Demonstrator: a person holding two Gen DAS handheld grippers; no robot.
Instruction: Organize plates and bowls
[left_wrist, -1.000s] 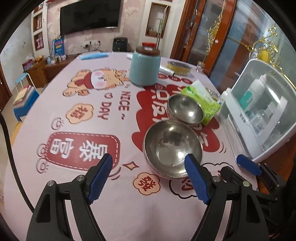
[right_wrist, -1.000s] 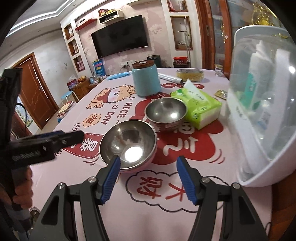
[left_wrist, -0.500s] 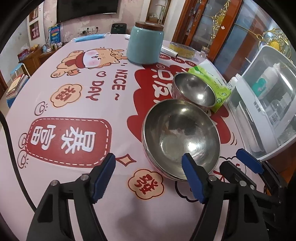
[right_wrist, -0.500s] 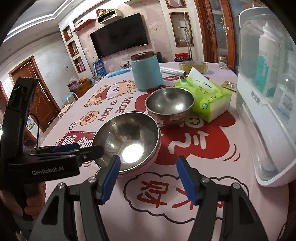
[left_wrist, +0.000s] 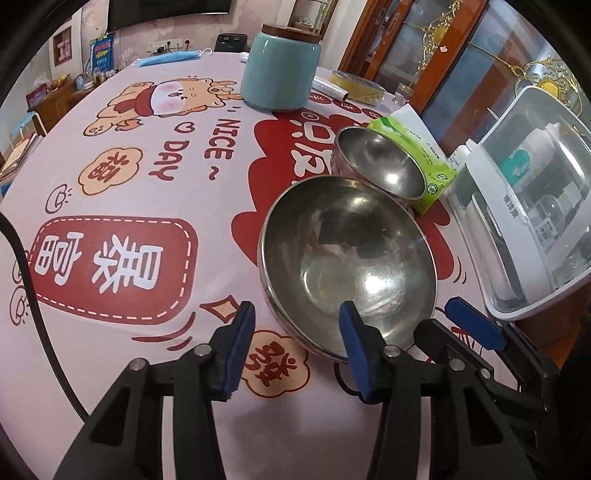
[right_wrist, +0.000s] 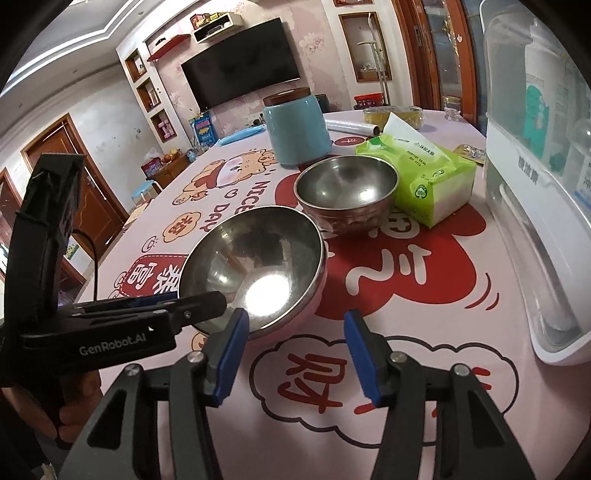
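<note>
Straddling the rim: the left gripper (left_wrist: 297, 321) is set over the near edge of the big bowl (left_wrist: 347, 258), one blue pad inside the bowl, the other outside on the cloth side.
Left jaws: just narrowed, with the bowl's wall between them — no pad is seen pressing on the metal, so nothing is clamped.
Right gripper (right_wrist: 295, 332): held low over the tablecloth (right_wrist: 406, 295) just beside the big bowl (right_wrist: 255, 266); its left pad is close to the bowl's outer wall, and contact cannot be told.
Right jaws: also just narrowed, parted, only printed cloth is seen between them.
Big bowl: steel, upright, resting on the tablecloth at the near part of the red patch.
Small bowl (left_wrist: 378, 166): steel, upright, just behind the big bowl, rims close together or touching — which cannot be told.
Tissue pack (right_wrist: 417, 177): green, lying against the small bowl's far right side.
Jar (left_wrist: 280, 70): pale blue with a brown lid, standing farther back on the table.
White cabinet (left_wrist: 532, 206): placed at the table's right edge, bottles visible through its clear door.
Hand (right_wrist: 74, 406): seen gripping the left tool's handle.
</note>
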